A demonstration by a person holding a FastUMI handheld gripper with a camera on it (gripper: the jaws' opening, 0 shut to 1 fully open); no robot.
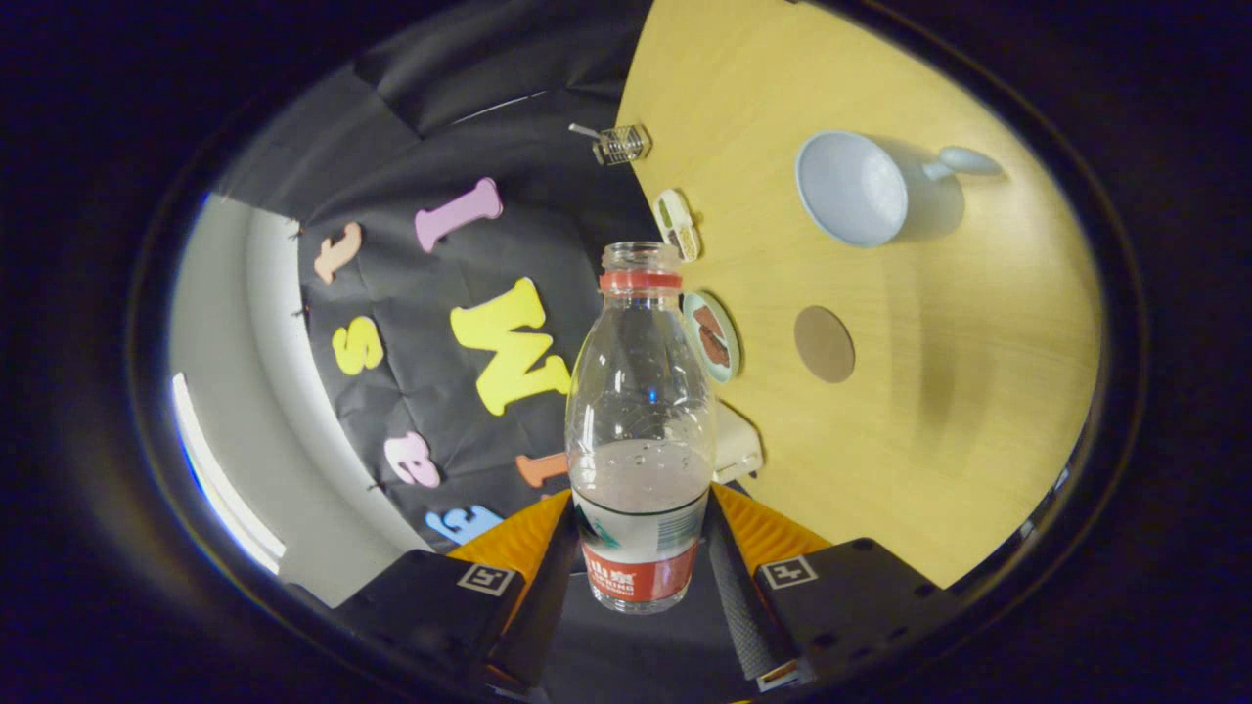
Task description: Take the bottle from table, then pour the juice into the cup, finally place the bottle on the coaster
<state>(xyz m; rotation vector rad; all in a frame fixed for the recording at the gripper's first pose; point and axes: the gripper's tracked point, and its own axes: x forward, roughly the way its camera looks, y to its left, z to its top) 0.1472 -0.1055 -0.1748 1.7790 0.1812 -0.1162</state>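
One clear plastic bottle [641, 430] with a red neck ring, no cap and a red-and-white label is held between the two fingers [736, 577] of the gripper [641, 577], which are pressed against its lower sides – the jaws are narrowed to the bottle's width and closed on it. Pale liquid is seen in the bottle, up to just above the label, with a few bubbles along its surface. The whole scene is shown rolled sideways, so the table is seen standing on edge to one side of the bottle.

Beyond the fingers, one light wooden table [919, 469] is seen. On it, one pale blue cup [853, 188] with a handle is found well beyond the bottle, its open mouth turned toward the camera. One round brown coaster [824, 344] lies flat between the cup and the bottle, apart from both.

Along the table's edge, close to the bottle's neck and shoulder, four small things are counted – one small wire basket [621, 145], one small cream-coloured object [677, 225] that cannot be identified, one small round plate [712, 335] with something brown on it, and one white block [736, 445] partly hidden behind the bottle.

Beyond the table's edge, the black cloth wall [411, 323] of the booth is seen, and past it a white wall [235, 391] of the room.
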